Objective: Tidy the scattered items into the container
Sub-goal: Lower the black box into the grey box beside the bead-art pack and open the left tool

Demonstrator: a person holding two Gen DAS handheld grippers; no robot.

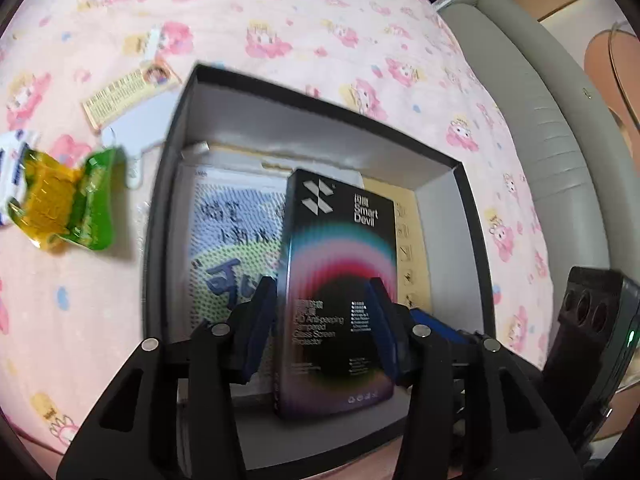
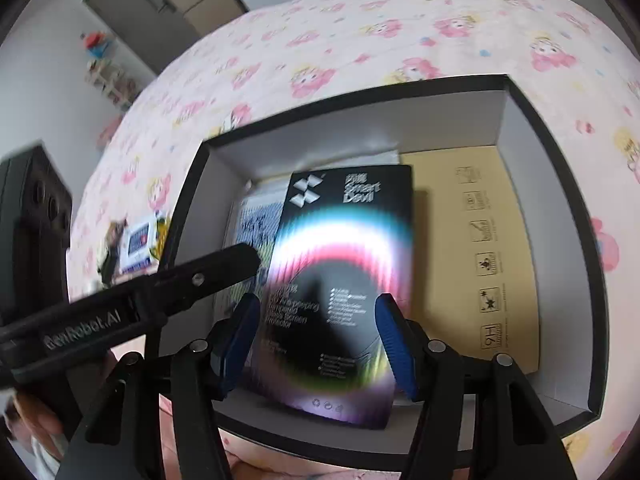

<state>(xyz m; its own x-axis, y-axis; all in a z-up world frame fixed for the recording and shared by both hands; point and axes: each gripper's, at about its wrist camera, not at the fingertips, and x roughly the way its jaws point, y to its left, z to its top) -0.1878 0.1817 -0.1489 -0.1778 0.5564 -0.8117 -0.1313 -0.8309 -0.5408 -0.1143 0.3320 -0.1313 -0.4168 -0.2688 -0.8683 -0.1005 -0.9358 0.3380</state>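
1. Between my left fingers [image 1: 324,328] stands the black Smart Devil screen-protector box [image 1: 340,292], tilted up inside the open container [image 1: 476,240]; the blue pads look to touch its two long edges, so I seem to hold it.
2. My right fingers [image 2: 316,344] are spread wide above the same box [image 2: 340,280]; whether they touch it I cannot tell.
3. Outside, on the pink bed sheet [image 1: 320,32], lie a green-and-yellow packet [image 1: 68,200] and a printed card [image 1: 128,96].
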